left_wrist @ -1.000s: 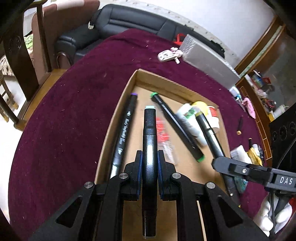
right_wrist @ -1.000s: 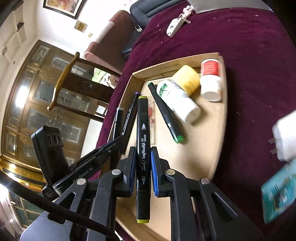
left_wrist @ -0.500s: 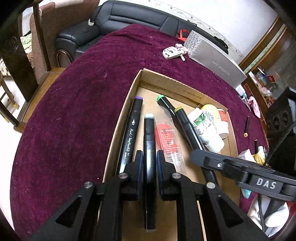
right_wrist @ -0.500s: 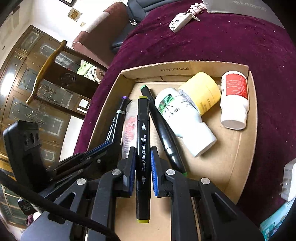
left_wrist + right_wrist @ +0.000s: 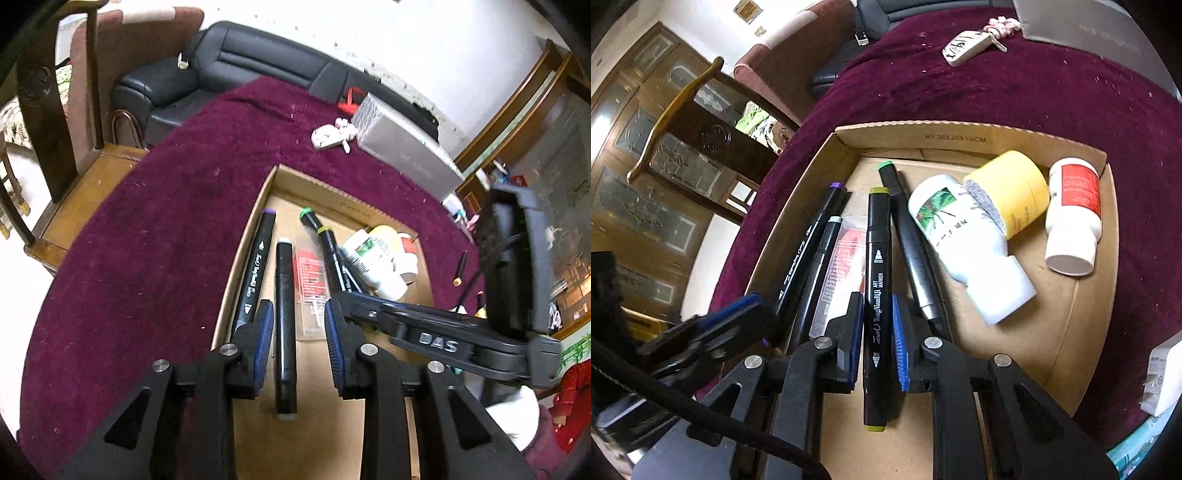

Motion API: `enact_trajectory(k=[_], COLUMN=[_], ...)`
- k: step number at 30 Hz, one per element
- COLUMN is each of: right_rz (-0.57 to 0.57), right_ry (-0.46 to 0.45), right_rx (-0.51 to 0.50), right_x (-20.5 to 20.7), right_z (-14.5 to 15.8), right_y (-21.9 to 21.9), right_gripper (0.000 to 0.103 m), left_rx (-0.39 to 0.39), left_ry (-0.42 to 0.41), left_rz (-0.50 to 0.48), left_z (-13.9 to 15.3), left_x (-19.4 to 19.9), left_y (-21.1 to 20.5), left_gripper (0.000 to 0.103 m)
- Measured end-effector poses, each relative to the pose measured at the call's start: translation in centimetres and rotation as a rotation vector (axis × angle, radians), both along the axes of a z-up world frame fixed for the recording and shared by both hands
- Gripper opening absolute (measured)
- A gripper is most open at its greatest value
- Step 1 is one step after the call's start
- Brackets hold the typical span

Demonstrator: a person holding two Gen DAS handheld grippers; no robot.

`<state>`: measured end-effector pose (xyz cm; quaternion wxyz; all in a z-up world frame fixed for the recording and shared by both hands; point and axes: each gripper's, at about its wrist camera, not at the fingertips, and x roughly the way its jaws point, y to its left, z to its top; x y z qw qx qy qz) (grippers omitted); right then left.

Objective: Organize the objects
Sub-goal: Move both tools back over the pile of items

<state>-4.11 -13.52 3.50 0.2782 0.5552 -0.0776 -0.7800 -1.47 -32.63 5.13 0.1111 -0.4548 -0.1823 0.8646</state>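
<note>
Left gripper [image 5: 298, 334]: the jaws were clamped on the grey-capped marker [image 5: 285, 317] half a second ago; now they stand wide apart, with the marker lying loose between them on the floor of the cardboard box [image 5: 314, 435], lower centre of frame.
Right gripper [image 5: 877, 332]: half a second ago its blue pads squeezed the yellow-capped marker [image 5: 877, 295]; now there is a thin gap on each side, the jaws slightly parted, whether a pad touches it I cannot tell.
Purple-capped marker [image 5: 255, 273]: lies along the box's left wall, just beside the grey-capped one.
Green-capped marker [image 5: 908, 236]: just right of the yellow-capped one, running up toward the back wall.
Clear packet [image 5: 310, 288]: flat between the grey-capped and yellow-capped markers.
Right view only: the white bottle [image 5: 967, 247], yellow jar [image 5: 1012, 192] and red-labelled bottle [image 5: 1071, 214] show plainly on their sides at the right of the box; the left view crowds them small.
Left view only: the black sofa [image 5: 258, 62] at the top, past the maroon cloth [image 5: 147, 240].
</note>
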Motion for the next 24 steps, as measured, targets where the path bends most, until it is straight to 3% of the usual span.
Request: enact_trajectory(k=[9, 17, 24], right_rz=[-0.002, -0.055, -0.113], right_ry=[0.038, 0.075, 0.166], right_rx=[0.030, -0.006, -0.019], right_x=[-0.2, 2.0, 5.3], right_z=[0.9, 3.5, 6.1], right_y=[-0.4, 3.4, 8.0], right_gripper=[0.016, 0.020, 0.033], left_rx=[0.012, 0.040, 0.038], left_ry=[0.056, 0.056, 0.067], left_rz=[0.067, 0.064, -0.010], left_z=[2.4, 3.0, 4.0], left_x=[2.4, 4.0, 5.8], left_y=[-1.4, -0.2, 3.8], left_gripper=[0.047, 0.047, 0.047])
